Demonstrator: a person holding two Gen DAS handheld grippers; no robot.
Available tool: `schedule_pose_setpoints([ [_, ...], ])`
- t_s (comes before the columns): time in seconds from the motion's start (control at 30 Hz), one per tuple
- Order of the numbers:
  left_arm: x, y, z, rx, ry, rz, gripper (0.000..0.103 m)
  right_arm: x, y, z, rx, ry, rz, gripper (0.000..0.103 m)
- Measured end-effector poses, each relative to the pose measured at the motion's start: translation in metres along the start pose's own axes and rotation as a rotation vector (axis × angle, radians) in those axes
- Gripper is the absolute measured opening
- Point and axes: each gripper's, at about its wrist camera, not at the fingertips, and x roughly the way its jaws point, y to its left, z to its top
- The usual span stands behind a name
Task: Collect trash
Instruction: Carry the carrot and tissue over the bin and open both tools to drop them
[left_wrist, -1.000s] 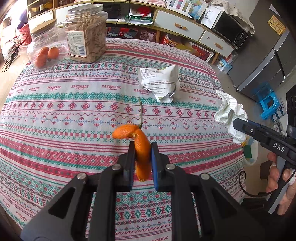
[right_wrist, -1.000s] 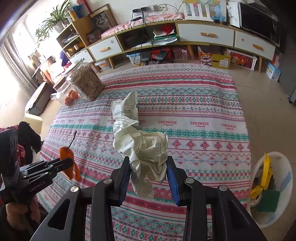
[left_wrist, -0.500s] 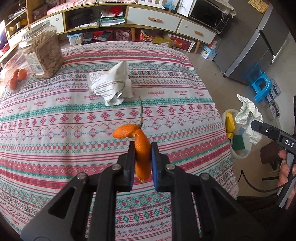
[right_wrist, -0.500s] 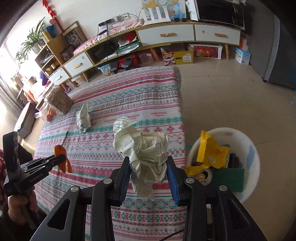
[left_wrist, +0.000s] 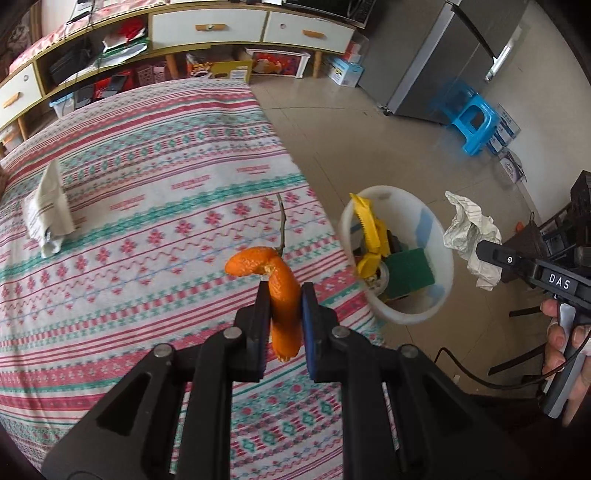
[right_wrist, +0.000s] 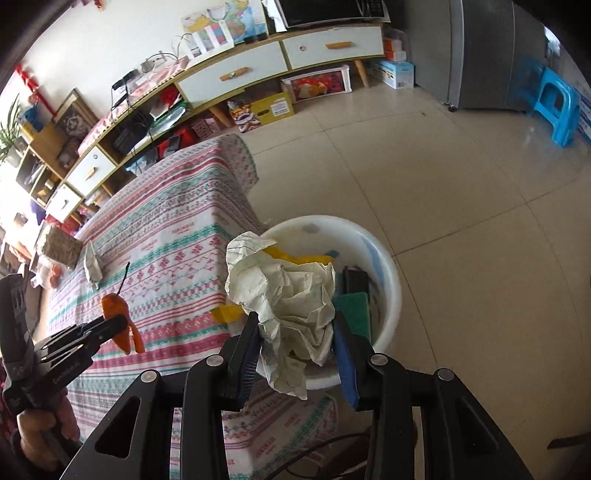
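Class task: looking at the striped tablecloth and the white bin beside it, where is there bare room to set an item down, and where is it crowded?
Free: the wide tablecloth stretch between the crumpled wrapper and the table's edge nearest the white bin. Also bare floor tiles beyond the bin. Crowded: inside the bin, filled by yellow packaging and a green sponge.

White letters "DAS" stand on the right gripper; other print is unreadable

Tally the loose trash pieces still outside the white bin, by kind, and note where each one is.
Orange peel, held in the left tool: 1
Crumpled paper, held in the right tool: 1
Snack wrapper, lying on the tablecloth: 1
Total outside the white bin: 3
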Motion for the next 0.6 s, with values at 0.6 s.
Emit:
schedule_pose_setpoints([
  [0.6, 0.046, -0.091, 0.029, 0.158, 0.015, -0.070, 0.022, -0.008, -0.057, -0.008, 0.119, 0.013, -0.018, 0.039],
])
